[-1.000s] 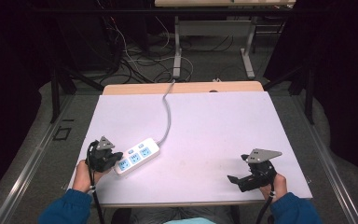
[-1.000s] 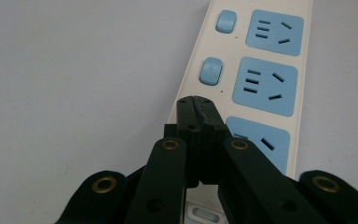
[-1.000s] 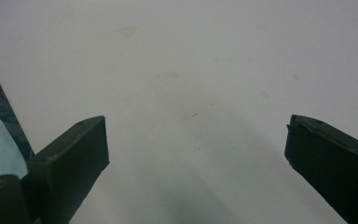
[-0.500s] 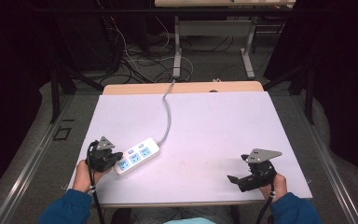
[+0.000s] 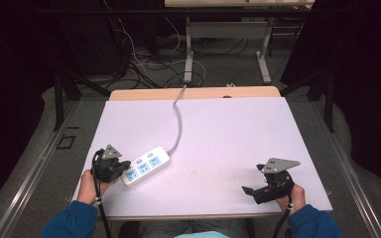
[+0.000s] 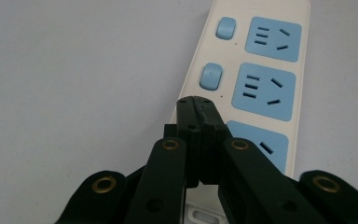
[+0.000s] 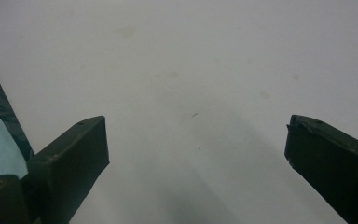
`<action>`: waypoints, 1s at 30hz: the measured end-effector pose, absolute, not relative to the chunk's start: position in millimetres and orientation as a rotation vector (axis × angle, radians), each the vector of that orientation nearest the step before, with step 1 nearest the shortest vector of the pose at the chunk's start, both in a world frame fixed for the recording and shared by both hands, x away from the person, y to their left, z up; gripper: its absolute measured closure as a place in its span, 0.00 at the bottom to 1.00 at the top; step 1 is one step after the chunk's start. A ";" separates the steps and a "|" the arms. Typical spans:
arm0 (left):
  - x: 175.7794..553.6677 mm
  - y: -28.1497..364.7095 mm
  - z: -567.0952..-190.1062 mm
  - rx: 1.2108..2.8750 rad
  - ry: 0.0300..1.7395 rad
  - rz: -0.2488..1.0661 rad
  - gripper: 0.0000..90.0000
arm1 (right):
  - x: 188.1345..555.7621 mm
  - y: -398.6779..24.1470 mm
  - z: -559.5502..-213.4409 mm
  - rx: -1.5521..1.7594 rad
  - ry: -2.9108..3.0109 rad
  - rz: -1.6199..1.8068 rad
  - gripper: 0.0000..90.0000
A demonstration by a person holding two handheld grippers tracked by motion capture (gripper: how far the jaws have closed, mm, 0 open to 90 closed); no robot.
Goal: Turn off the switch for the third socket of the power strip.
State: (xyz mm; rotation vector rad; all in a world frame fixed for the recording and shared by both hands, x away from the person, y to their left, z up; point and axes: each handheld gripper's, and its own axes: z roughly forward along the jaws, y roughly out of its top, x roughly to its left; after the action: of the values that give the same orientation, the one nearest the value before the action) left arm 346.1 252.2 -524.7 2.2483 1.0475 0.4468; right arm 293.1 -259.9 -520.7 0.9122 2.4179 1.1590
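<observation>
Left tool (image 6: 196, 100) has its jaws pressed together, nothing pinched, tip poised over the near end of the power strip (image 5: 146, 166), close to its third button; contact can't be confirmed. The strip lies diagonally on the left front part of the worktop (image 5: 238, 134), cord (image 5: 178, 119) running off the far edge. Looks like a switch press is in hand: two blue buttons (image 6: 211, 76) visible ahead of the tip, no sign of their state, so progress is hard to judge. Right tool (image 5: 258, 191) rests near the front right corner, jaws spread, holding nothing, well apart from the strip. Plenty of bare worktop centre and right; left tool works near the left front edge.
</observation>
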 end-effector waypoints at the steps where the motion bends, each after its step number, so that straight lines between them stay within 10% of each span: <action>1: 346.5 252.2 -524.7 2.246 1.042 0.451 1.00 | 293.3 -260.0 -520.7 0.911 2.419 1.160 0.06; 15: 346.1 250.3 -520.1 2.207 1.035 0.465 1.00 | 293.5 -259.7 -520.5 0.910 2.426 1.159 0.06; 30: 341.9 259.1 -506.4 2.133 1.030 0.512 0.63 | 292.7 -259.5 -520.5 0.914 2.412 1.160 0.06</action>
State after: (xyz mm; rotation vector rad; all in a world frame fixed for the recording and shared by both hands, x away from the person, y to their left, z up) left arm 341.9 259.1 -506.4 2.1332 1.0305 0.5119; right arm 292.7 -259.5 -520.5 0.9140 2.4119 1.1601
